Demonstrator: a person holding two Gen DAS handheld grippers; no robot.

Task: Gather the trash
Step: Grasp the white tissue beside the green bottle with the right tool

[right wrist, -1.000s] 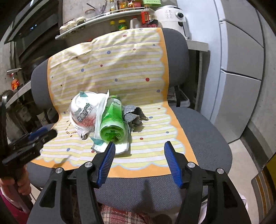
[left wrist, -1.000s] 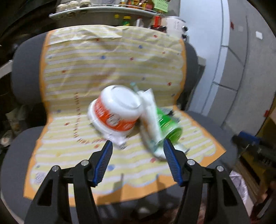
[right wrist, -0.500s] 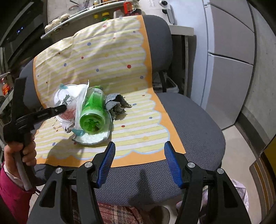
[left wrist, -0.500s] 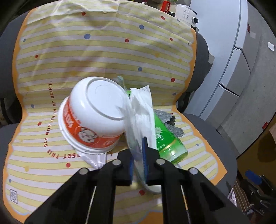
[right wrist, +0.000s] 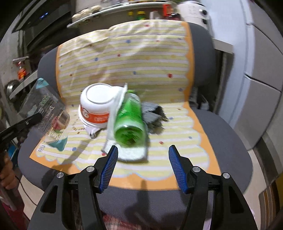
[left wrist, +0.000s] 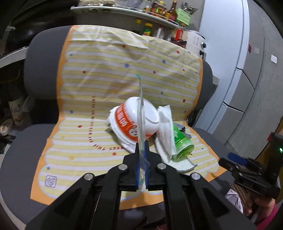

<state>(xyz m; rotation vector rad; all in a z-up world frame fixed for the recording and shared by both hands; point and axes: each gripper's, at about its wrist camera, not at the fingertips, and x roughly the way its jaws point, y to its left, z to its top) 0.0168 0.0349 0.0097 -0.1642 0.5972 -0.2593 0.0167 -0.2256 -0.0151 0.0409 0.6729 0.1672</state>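
Trash lies on a chair seat covered by a yellow striped cloth (left wrist: 106, 85). My left gripper (left wrist: 141, 150) is shut on a clear plastic wrapper (left wrist: 141, 123) and holds it edge-on, lifted off the seat; it also shows in the right wrist view (right wrist: 46, 109) at the left. An upturned white and orange bowl (right wrist: 97, 104), a white tissue (right wrist: 115, 109), a green bottle (right wrist: 130, 120) on a white tray (right wrist: 132, 154) and a crumpled grey scrap (right wrist: 152, 116) remain on the cloth. My right gripper (right wrist: 143, 155) is open and empty, just in front of the bottle.
The grey chair (right wrist: 221, 127) has a padded backrest behind the trash. A shelf with jars and sauce bottles (left wrist: 159, 12) stands behind it. White cabinet drawers (left wrist: 244, 85) are to the right. A patterned bag (right wrist: 113, 223) shows below the seat.
My left gripper has lifted the clear wrapper off the pile and pulled back. My right gripper has moved closer to the green bottle, still open.
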